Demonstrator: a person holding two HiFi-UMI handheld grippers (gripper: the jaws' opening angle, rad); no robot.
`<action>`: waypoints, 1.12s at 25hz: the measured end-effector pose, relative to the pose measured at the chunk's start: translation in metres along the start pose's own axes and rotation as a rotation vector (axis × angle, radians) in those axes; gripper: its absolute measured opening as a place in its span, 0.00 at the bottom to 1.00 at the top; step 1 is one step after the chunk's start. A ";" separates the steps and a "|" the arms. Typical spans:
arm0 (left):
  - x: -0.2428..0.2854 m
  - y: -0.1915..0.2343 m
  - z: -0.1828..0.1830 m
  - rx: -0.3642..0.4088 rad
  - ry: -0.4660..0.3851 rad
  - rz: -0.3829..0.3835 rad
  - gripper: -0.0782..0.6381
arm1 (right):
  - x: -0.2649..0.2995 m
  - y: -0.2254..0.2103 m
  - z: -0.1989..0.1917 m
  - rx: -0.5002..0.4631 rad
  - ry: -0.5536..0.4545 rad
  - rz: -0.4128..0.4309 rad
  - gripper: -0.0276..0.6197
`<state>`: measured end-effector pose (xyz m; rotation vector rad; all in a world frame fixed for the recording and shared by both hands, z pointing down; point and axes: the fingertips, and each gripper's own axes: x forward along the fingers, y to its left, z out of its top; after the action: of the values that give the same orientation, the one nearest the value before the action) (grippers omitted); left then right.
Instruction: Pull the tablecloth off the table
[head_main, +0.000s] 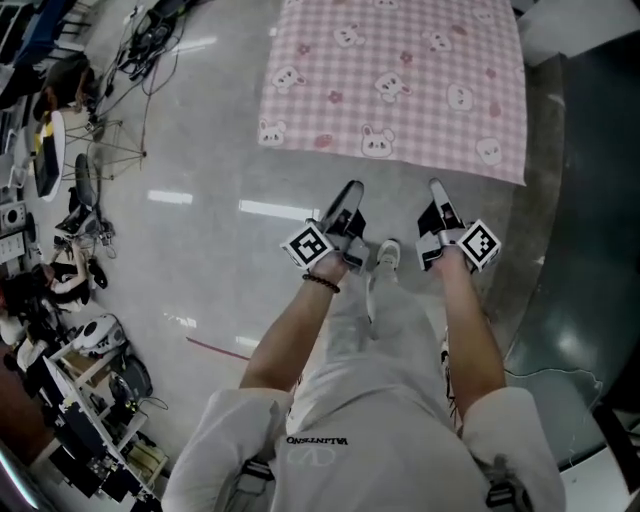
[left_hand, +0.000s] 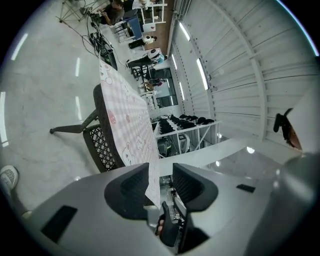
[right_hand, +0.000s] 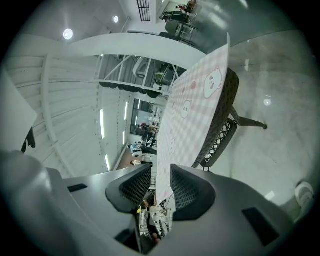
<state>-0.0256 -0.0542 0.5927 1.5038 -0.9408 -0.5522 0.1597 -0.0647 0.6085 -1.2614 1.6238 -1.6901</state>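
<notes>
Left claw (left_hand: 160, 184): jaws spread, with the near edge of the tablecloth (left_hand: 129, 127) hanging in the gap, not clamped. Right claw (right_hand: 161, 184): jaws spread, with the same cloth edge between them, not clamped.

The tablecloth, a pink check with a rabbit print and no legible text, covers the black mesh bench (left_hand: 102, 145) at the upper centre of the head view.

The shirt (head_main: 350, 415) at lower centre carries a print that reads "VALENTINO", seen upside down.
</notes>
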 end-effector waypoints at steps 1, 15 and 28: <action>0.004 0.007 0.001 -0.008 -0.001 -0.003 0.29 | 0.003 -0.007 -0.002 0.011 -0.001 -0.007 0.24; 0.049 0.091 0.011 -0.072 -0.004 0.017 0.30 | 0.052 -0.073 -0.006 0.059 -0.061 -0.045 0.25; 0.083 0.101 0.020 -0.102 -0.030 -0.049 0.30 | 0.069 -0.090 0.004 0.107 -0.127 -0.009 0.25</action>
<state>-0.0197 -0.1286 0.7017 1.4340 -0.8875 -0.6501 0.1541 -0.1081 0.7134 -1.2975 1.4374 -1.6435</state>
